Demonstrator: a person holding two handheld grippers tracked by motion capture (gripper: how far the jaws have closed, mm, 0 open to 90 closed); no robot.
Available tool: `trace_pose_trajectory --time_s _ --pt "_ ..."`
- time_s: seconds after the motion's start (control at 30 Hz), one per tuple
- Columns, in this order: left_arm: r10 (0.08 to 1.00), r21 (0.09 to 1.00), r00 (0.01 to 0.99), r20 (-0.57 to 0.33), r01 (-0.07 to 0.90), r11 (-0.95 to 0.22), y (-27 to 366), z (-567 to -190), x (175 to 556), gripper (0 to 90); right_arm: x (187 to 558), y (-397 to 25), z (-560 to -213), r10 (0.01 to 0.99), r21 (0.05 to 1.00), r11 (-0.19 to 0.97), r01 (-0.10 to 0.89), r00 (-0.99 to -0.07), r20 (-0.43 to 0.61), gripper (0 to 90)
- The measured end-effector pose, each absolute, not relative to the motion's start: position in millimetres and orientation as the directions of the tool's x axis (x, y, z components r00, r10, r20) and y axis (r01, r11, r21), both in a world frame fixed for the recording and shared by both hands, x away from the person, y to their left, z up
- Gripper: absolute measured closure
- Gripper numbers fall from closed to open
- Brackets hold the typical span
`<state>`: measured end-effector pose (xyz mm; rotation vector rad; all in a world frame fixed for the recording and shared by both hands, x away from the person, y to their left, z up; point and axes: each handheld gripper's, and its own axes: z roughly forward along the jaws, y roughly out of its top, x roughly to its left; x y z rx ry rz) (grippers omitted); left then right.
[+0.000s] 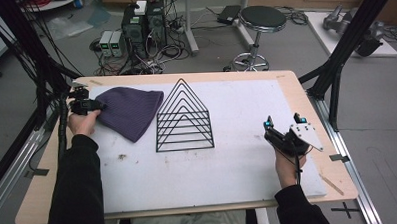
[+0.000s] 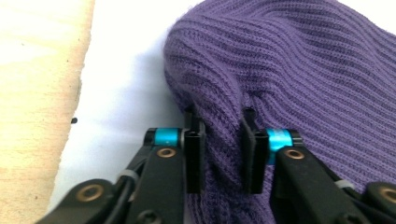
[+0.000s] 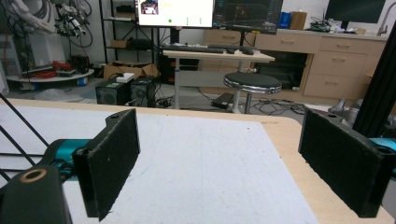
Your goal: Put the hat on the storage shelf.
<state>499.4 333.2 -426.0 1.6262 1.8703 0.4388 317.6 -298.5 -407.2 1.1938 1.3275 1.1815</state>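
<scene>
A purple knitted beanie (image 1: 131,111) lies flat at the back left of the white mat (image 1: 238,155). My left gripper (image 1: 97,106) is at its left edge, and in the left gripper view its jaws pinch a fold of the beanie (image 2: 280,70) between the pads (image 2: 194,144); left gripper (image 2: 223,149) shut on the knit. A black wire rack (image 1: 183,117) of nested triangles stands upright mid-table, just right of the beanie. My right gripper (image 1: 285,122) hovers at the right side of the mat, jaws wide apart and empty; right gripper (image 3: 233,163).
The mat covers a wooden table (image 1: 306,95) with bare edges (image 2: 37,93). Black frame posts (image 1: 351,36) flank the table. A stool (image 1: 261,22), computers (image 1: 143,24) and cables stand on the floor beyond the far edge.
</scene>
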Motion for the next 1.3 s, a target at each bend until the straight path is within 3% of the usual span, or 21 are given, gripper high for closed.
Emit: trace_pose_trajectory --time_s 0.57,1.0,1.3 --pt "0.966 0.647 -0.044 -0.255 0.735 0.204 333 -417 495 78.9 316 -299 -407 0.997 0.996 0.054 0.068 -0.061 -0.05 12.0" --pt "0.974 0.847 0.136 -0.179 0.525 0.082 305 -367 472 78.9 316 -298 -407 0.997 0.996 0.046 0.073 -0.068 -0.041 11.9" --pt "0.967 0.896 0.199 -0.16 0.441 0.058 299 -349 458 78.9 317 -298 -408 0.996 0.996 0.052 0.071 -0.071 -0.047 11.9"
